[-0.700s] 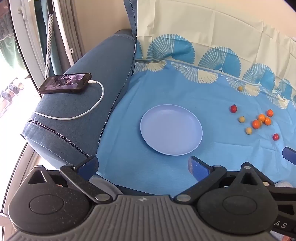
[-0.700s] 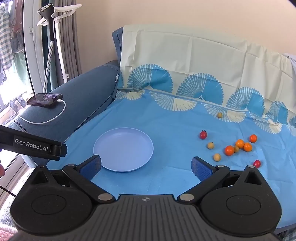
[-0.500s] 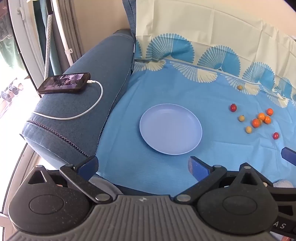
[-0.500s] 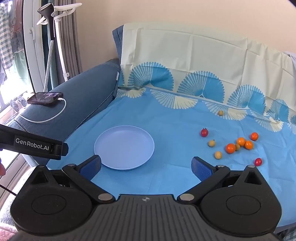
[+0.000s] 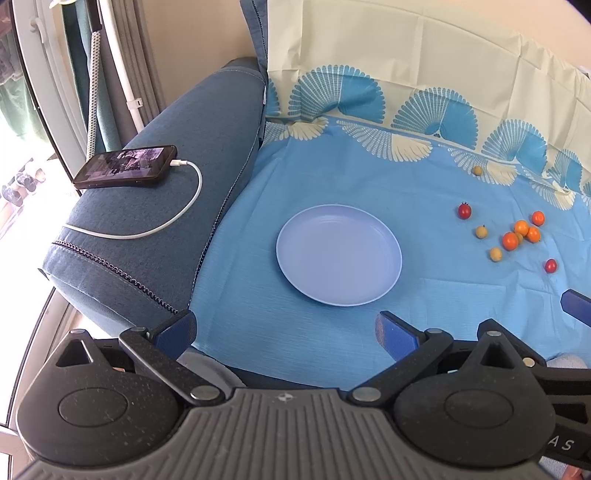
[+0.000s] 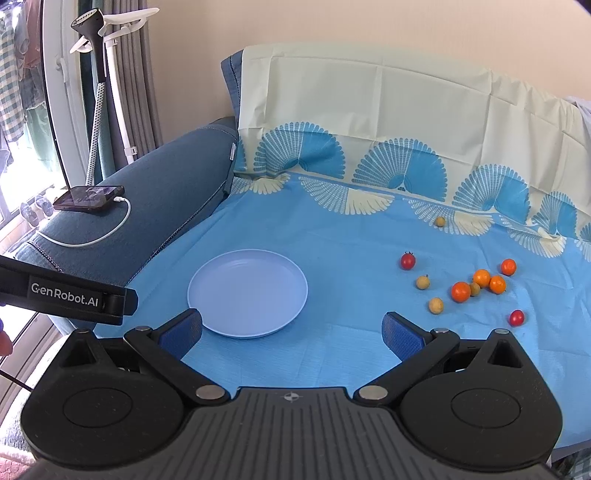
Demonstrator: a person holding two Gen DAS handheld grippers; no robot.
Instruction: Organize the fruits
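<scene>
Nearest the lenses, two grippers hover over the front edge of the blue cloth [image 6: 332,236]. The left gripper [image 5: 284,328] and the right gripper [image 6: 291,328] each show two ridged blue pads on matte black linkage arms, spread as wide as they go and gripping nothing.

Just beyond them, left of the cloth's middle, lies one round, shallow plate [image 5: 338,254] of smooth pale lilac plastic, empty.

To the right of the plate, well apart from it, ten small round fruits are scattered. Two are glossy red: one red fruit [image 6: 516,317] toward the front, another red fruit [image 6: 407,260] farther back with a dark stem. Four are shiny orange fruits [image 6: 481,277], three bunched close and one apart to the right. Four are dull yellow fruits [image 6: 436,305]: two in the open, one tucked among the orange ones, and one alone near the fan-patterned border at the back edge.

The cloth is thin and woven, with creased fold lines, and drapes a sofa. On the denim-blue left armrest [image 5: 155,206] rests one black phone [image 5: 125,167], screen lit, with one white cable [image 5: 173,221] looping from it. Farther back, by the grey curtains, stands one garment steamer [image 6: 90,27] on a white pole.
</scene>
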